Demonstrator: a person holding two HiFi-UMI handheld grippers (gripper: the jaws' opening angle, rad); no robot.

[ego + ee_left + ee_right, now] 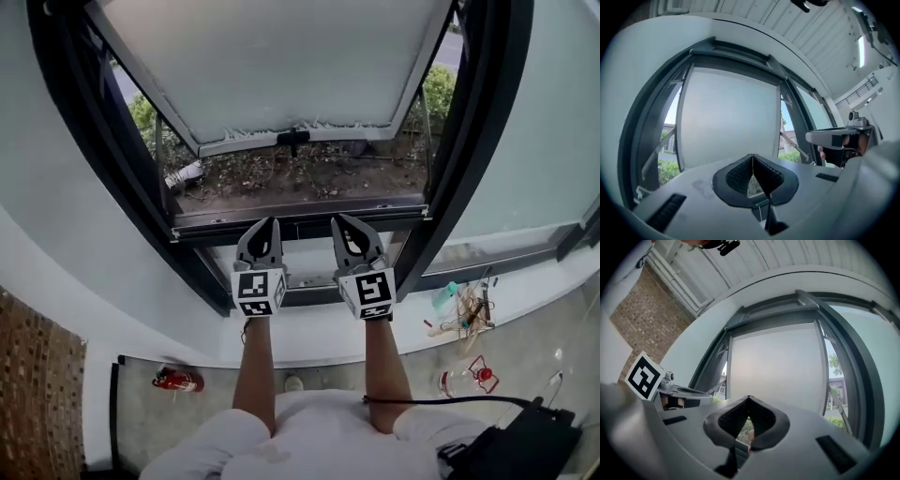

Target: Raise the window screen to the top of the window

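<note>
We find left gripper (269, 223) and right gripper (343, 221) both closed, empty. Better we open one, pinch the small black handle (293, 139) on the pale grey mesh window screen (281, 56), and lift evenly.

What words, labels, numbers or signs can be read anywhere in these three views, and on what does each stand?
No readable text in any view.
White cubes on the left gripper and the right gripper: black square code patterns only, no letters or digits.
Red cylinder lying on the floor: any label is too small to read.
Jumble of small items on the pale ledge: too small to read.
</note>
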